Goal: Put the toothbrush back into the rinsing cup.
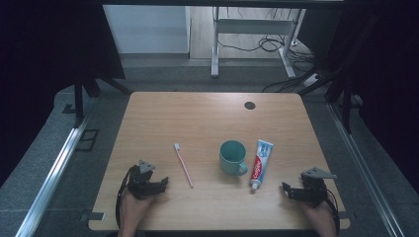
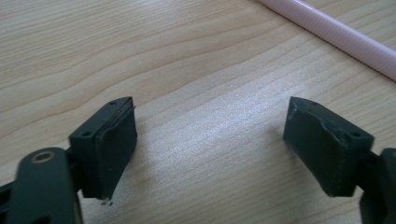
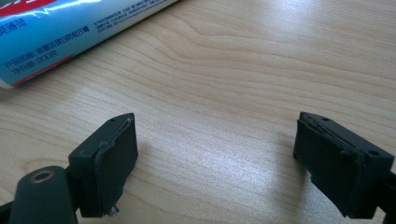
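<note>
A pink toothbrush [image 1: 184,165] lies on the wooden table [image 1: 197,118] left of centre, bristles at its far end. A teal mug [image 1: 232,157] stands upright in the middle, handle toward me. To its right lies a blue, white and red toothpaste tube [image 1: 259,164], cap toward me. My left gripper [image 1: 159,185] rests open near the front edge, left of the toothbrush, whose pink handle [image 2: 336,35] crosses the top right of the left gripper view. My right gripper [image 1: 287,190] is open, right of the tube's cap. The tube [image 3: 60,32] shows at upper left in the right gripper view.
A dark round grommet [image 1: 249,105] sits near the table's far edge. Beyond the table stand a white desk frame [image 1: 252,29] and cables on the floor. Metal rails [image 1: 54,173] run along both sides.
</note>
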The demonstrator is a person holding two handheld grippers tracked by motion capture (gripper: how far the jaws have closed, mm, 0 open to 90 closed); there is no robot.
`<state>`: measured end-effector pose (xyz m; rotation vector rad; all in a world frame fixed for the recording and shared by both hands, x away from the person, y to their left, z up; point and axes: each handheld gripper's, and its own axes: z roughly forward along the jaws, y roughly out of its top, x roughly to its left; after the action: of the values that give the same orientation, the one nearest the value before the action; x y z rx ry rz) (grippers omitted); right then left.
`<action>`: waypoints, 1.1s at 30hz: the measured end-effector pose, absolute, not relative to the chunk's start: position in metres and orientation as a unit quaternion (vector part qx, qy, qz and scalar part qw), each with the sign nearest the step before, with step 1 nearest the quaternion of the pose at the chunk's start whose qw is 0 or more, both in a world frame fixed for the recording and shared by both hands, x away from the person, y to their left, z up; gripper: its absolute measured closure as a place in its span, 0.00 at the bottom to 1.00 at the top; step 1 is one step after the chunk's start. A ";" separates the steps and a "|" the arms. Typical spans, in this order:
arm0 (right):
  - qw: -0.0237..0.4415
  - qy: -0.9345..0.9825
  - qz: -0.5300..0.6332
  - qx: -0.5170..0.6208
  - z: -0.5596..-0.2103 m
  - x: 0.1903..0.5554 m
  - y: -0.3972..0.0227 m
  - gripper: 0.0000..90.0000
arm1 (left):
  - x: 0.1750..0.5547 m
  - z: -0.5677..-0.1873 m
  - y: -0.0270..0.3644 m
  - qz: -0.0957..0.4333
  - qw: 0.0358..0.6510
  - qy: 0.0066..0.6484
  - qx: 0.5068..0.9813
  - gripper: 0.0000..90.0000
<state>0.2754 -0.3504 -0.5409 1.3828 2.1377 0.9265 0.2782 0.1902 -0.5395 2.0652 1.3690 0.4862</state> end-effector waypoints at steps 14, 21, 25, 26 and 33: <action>0.214 0.771 0.333 0.498 -0.541 0.275 -0.350 0.15 | 0.273 -0.524 0.195 0.164 0.345 0.484 0.787 0.88; 0.214 0.772 0.334 0.497 -0.541 0.275 -0.350 0.15 | 0.273 -0.521 0.192 0.152 0.352 0.474 0.793 1.00; 0.214 0.772 0.334 0.497 -0.541 0.275 -0.350 0.15 | 0.274 -0.520 0.190 0.154 0.353 0.472 0.793 0.99; 0.214 0.772 0.334 0.497 -0.541 0.275 -0.350 0.15 | 0.274 -0.519 0.190 0.154 0.354 0.472 0.793 0.99; 0.214 0.772 0.333 0.497 -0.541 0.275 -0.350 0.15 | 0.277 -0.515 0.185 0.139 0.363 0.470 0.792 0.99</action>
<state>0.2752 -0.3499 -0.5409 1.3778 2.1427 0.9247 0.2774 0.1848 -0.5152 2.0400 1.2111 0.3572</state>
